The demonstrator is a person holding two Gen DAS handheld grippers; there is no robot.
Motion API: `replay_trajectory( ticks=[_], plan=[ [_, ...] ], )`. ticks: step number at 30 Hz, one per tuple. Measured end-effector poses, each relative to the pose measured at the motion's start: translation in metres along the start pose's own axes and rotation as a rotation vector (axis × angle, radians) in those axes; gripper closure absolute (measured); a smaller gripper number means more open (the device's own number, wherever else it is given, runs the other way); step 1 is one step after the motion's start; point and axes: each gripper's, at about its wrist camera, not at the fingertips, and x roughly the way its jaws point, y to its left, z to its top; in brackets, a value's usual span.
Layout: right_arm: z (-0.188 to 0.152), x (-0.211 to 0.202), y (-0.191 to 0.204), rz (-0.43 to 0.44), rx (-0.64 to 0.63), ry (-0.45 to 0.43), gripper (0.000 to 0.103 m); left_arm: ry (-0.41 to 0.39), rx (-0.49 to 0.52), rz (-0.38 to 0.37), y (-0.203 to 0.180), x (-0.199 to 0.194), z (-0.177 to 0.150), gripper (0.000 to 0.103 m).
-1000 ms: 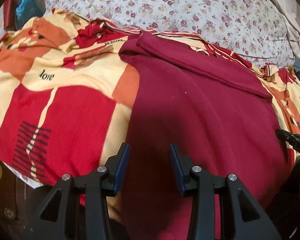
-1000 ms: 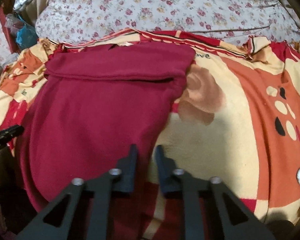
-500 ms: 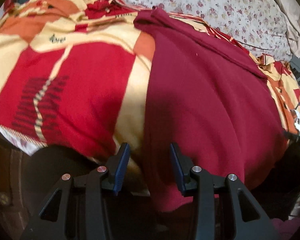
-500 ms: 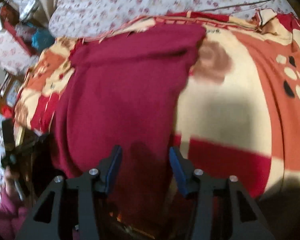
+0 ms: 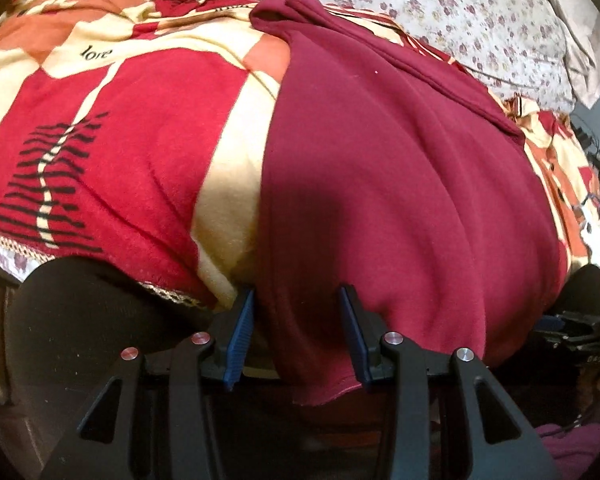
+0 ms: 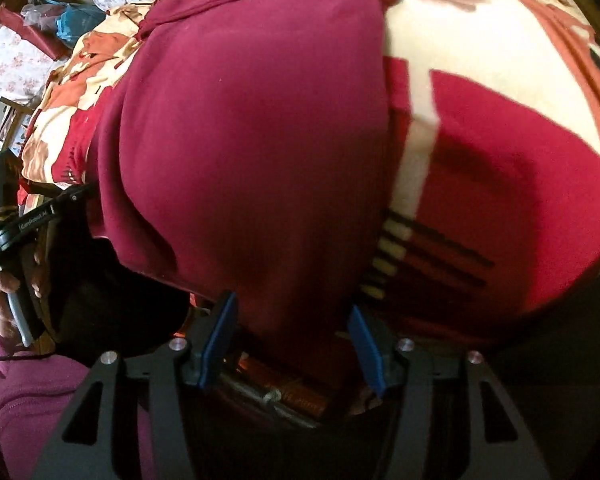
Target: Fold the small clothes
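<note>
A maroon garment [image 5: 380,184] lies spread on a red, cream and orange blanket [image 5: 120,140], with its far end folded over. Its near hem hangs over the bed's edge. My left gripper [image 5: 298,320] is open around the hem's left corner, and its blue pads [image 5: 240,336] stand clear of the cloth. In the right wrist view the same garment [image 6: 252,140] fills the middle. The jaws of my right gripper [image 6: 292,340] are opening, with the hem's right part hanging between them, untouched. A hand [image 6: 4,300] holds the left gripper's handle at the left.
A flowered sheet [image 5: 480,12] covers the bed beyond the blanket [image 6: 500,160]. A beige cloth [image 5: 588,32] lies at the far right. Bags and clutter [image 6: 72,20] stand beside the bed at the upper left. The bed's frame [image 6: 300,396] shows under the hanging hem.
Both grippers came down and back to the bed's near edge, so the hem now hangs between their jaws. The right gripper went from shut to open.
</note>
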Motion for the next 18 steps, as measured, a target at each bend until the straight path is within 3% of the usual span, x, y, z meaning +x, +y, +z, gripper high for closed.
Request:
replay_trajectory(
  ticks=[5, 9, 15, 17, 18],
  plan=[
    [0.001, 0.004, 0.013, 0.044, -0.068, 0.018, 0.042, 0.028, -0.002, -0.024, 0.002, 0.002, -0.001, 0.083],
    [0.004, 0.012, 0.003, 0.027, -0.006, 0.030, 0.042, 0.027, -0.032, -0.041, 0.005, 0.004, -0.001, 0.079],
    [0.004, 0.032, 0.003, 0.053, 0.041, 0.050, 0.042, 0.042, 0.045, 0.000, -0.006, 0.006, -0.005, 0.079],
    [0.004, 0.033, 0.005, 0.058, 0.029, 0.044, 0.047, 0.044, 0.055, 0.004, -0.006, 0.005, -0.006, 0.082],
    [0.003, 0.029, 0.008, 0.061, 0.006, 0.026, 0.063, 0.047, 0.051, -0.006, -0.006, 0.005, -0.006, 0.086]
  ],
)
